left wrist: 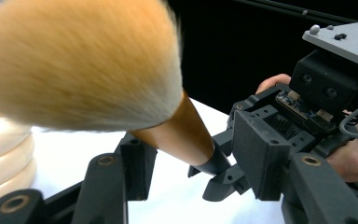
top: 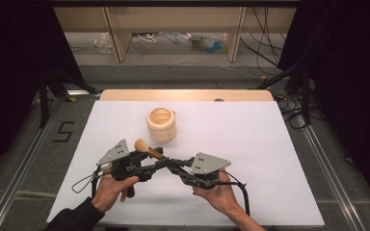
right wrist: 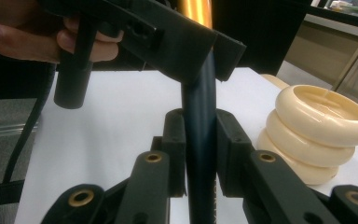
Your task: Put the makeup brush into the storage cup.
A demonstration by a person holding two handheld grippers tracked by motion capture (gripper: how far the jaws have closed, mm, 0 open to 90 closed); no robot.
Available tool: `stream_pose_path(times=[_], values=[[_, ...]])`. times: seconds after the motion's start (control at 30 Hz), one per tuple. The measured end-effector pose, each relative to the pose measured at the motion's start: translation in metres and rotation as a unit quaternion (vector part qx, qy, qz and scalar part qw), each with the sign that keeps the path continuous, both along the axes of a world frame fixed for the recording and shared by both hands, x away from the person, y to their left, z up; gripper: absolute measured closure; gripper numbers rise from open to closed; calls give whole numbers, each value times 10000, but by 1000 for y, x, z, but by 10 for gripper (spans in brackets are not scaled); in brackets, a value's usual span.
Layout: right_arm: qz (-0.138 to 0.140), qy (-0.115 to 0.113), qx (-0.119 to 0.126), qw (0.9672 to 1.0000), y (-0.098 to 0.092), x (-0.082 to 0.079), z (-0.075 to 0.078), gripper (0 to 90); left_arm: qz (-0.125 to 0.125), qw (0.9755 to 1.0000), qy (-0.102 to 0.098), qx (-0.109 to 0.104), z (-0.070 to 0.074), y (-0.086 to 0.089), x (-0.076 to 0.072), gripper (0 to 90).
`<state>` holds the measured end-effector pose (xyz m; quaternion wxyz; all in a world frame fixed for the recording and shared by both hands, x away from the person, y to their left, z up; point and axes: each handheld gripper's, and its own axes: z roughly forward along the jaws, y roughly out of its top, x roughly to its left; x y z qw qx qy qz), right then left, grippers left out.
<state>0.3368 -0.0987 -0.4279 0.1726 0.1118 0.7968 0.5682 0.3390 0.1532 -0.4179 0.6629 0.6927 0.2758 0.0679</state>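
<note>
Orange-tan bristles of a makeup brush (left wrist: 81, 63) fill the upper left of the left gripper view, blurred by nearness; below them a copper-coloured ferrule tapers into a dark handle (right wrist: 199, 140). In the high view the brush (top: 147, 148) is held in the air between the two grippers, just above the white table cover (top: 250, 144), its bristle head pointing toward the far left and its handle slanting down to the near right.

Right gripper (right wrist: 200, 154): jaws pressed together on the dark handle, which stands upright between the two black pads in the right gripper view (pads in contact on both sides). The person's right hand (top: 219, 192) holds this gripper near the front edge of the table.

Left gripper (left wrist: 168, 154): jaws stand on either side of the brush at the ferrule, one black pad at each side of it. No earlier picture is at hand, and contact is hard to judge at this range; the pads appear to flank the ferrule without pressing it, so the jaws read as partly spread. The left hand (top: 111, 190) holds this gripper just left of the right one.

Cream holder (top: 161, 124): a ribbed cup of three stacked rings, standing upright on the white cover near mid-table, beyond the grippers and apart from the brush. Its mouth is open at the top, as the right gripper view shows (right wrist: 319, 130).
</note>
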Motion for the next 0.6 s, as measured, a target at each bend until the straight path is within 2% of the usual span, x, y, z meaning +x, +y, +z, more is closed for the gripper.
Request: stream_pose_path(times=[0.13, 0.3, 0.33, 0.37, 0.47, 0.6], values=[[-9, 30, -19, 10000, 0, -1, 0, 764, -18, 10000, -6, -35, 0, 0, 0, 533], [-48, 22, -42, 10000, 0, -1, 0, 764, 16, 9999, 80, -125, -1, 1, 0, 567], [-50, 10, -38, 10000, 0, -1, 0, 764, -55, 9999, 4, -119, -1, 2, 1, 580], [-45, 15, -44, 10000, 0, -2, 0, 764, -67, 9999, 17, -142, -1, 2, 1, 593], [-31, 10, -61, 10000, 0, -2, 0, 763, -97, 9995, 149, -278, -2, 3, 2, 633], [4, 25, -64, 10000, 1, -2, -1, 763, -309, 9984, 208, -425, -2, 3, 3, 684]])
